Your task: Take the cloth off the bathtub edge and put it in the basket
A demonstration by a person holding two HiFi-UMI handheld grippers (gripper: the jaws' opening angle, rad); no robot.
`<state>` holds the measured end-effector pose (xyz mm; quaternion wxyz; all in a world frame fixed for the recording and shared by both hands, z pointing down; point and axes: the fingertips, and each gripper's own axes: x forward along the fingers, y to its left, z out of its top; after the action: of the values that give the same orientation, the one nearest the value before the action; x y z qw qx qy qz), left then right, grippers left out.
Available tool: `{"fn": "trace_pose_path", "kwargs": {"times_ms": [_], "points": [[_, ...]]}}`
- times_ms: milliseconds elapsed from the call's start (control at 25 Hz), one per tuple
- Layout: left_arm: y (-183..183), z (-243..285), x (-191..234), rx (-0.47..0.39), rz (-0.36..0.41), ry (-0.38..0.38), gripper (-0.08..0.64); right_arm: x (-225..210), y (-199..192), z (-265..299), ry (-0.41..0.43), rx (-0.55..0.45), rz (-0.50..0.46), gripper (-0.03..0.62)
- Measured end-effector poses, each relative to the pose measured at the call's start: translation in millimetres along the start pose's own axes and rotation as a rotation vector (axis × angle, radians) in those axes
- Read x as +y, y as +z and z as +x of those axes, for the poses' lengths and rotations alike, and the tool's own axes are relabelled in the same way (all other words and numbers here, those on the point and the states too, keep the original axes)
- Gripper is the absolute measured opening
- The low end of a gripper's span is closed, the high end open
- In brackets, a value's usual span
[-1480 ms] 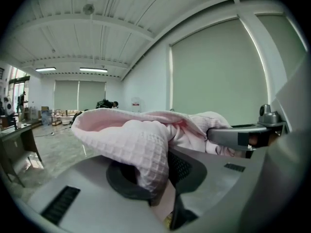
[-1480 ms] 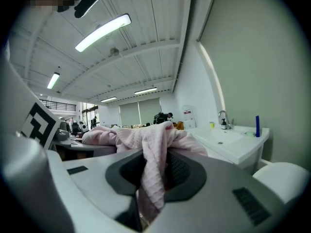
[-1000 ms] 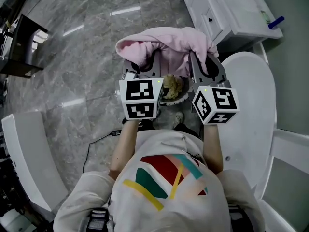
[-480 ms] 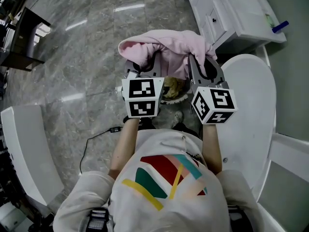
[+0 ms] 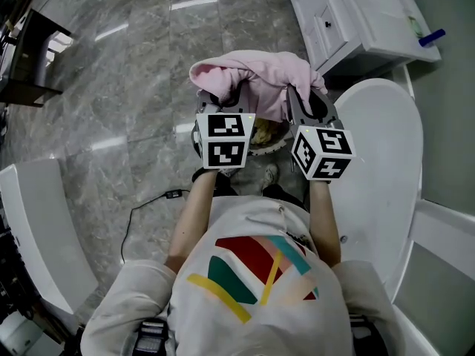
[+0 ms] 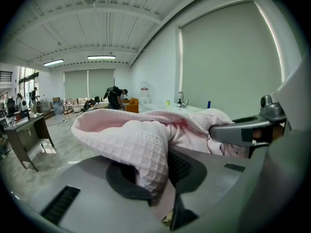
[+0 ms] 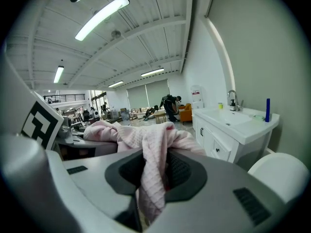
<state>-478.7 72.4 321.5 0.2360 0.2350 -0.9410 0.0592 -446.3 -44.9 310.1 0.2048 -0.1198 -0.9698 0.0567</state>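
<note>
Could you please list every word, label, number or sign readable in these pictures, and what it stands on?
None can be read.
The left tongs and right tongs bear only black-and-white square patterns.
The shirt shows coloured stripes, no letters.
The pink cloth is plain.
Any label on the blue bottle is too small.

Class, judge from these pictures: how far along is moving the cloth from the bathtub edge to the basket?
Done: the pink cloth is off the bathtub rim. In hand: the left gripper and right gripper both pinch it, bunched in the air. Left: lowering it into what looks like the basket just below, then letting go.
</note>
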Motion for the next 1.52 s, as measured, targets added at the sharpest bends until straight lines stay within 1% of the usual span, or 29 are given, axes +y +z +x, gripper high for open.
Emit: {"fn": "trace_pose_path", "kwargs": {"times_ms": [320, 600, 800, 920, 1080, 1280, 1400, 1440, 1480, 1520], "points": [[-54, 29, -7, 0.145, -0.017, -0.041, 0.084, -15, -55, 16, -0.033, 0.129, 0.011, 0.095], [-106, 55, -19, 0.295, -0.020, -0.085, 0.086, -33, -116, 29, -0.074, 0.256, 0.097, 0.095], [-138, 68, -27, 0.386, -0.033, -0.122, 0.084, -42, -151, 35, -0.104, 0.334, 0.138, 0.095], [-161, 75, -29, 0.446, -0.054, -0.132, 0.086, -44, -172, 38, -0.111, 0.387, 0.150, 0.095], [-184, 77, -30, 0.501, -0.045, -0.138, 0.086, -43, -196, 39, -0.102, 0.449, 0.166, 0.100], [-190, 82, -31, 0.524, -0.055, -0.146, 0.086, -46, -203, 40, -0.110, 0.465, 0.177, 0.100], [-189, 88, -30, 0.518, -0.060, -0.140, 0.086, -45, -200, 44, -0.092, 0.444, 0.193, 0.101], [-188, 90, -28, 0.517, -0.077, -0.134, 0.089, -48, -198, 45, -0.101, 0.428, 0.206, 0.113], [-187, 92, -26, 0.514, -0.096, -0.128, 0.110, -52, -196, 46, -0.125, 0.407, 0.218, 0.155], [-186, 93, -24, 0.507, -0.110, -0.118, 0.142, -57, -193, 47, -0.155, 0.385, 0.224, 0.217]]}}
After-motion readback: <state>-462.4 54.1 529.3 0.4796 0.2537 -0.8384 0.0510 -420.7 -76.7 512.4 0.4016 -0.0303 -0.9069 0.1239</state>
